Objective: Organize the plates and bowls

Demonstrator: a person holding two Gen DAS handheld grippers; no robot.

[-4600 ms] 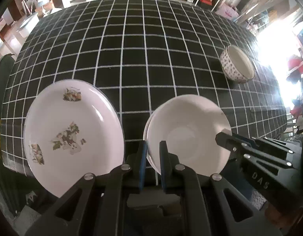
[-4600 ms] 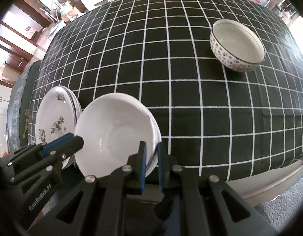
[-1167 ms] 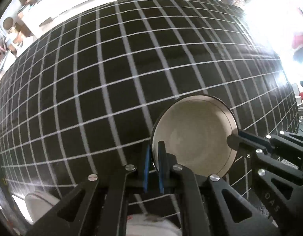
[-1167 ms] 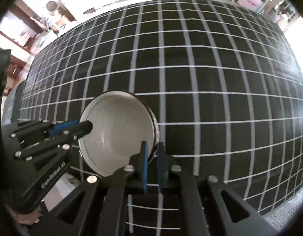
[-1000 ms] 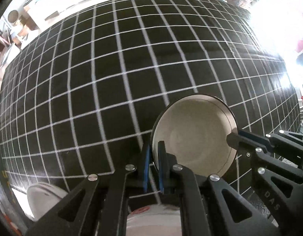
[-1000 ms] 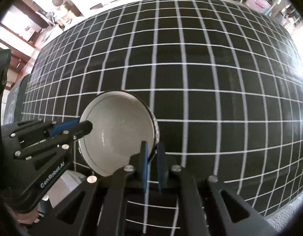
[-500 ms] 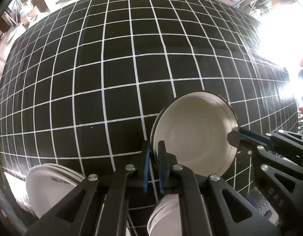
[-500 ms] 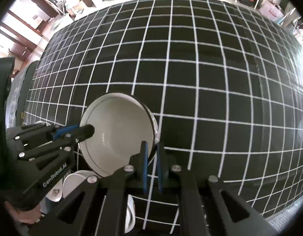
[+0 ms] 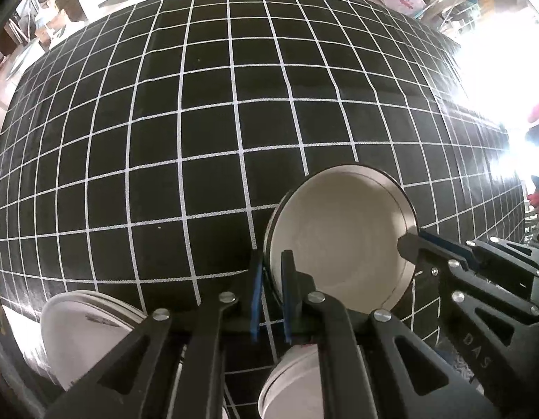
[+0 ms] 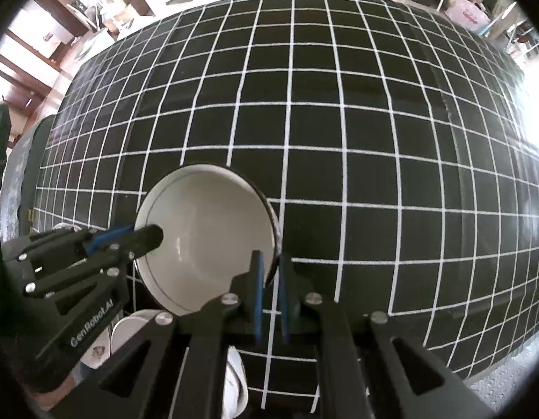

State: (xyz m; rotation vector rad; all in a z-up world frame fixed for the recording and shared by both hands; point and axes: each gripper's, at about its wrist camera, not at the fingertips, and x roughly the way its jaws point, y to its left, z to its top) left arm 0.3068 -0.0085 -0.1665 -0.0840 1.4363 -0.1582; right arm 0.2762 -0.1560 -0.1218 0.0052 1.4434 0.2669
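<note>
Step in hand: carrying the round white ceramic bowl with a thin dark rim line (image 9: 342,241), held clear above the black white-gridded tablecloth (image 9: 199,122), left gripper (image 9: 271,300) and right gripper (image 10: 269,296) each pinching opposite rim edges. Next move, I judge: lower it level onto the white bowl stack (image 9: 293,380) just below. Its inside looks glossy and empty.

Bowl (image 9: 342,241): glossy glazed ceramic. Cloth (image 9: 206,111) over desk: matt woven fabric. Fingers (image 9: 414,244): matt black plastic.
</note>
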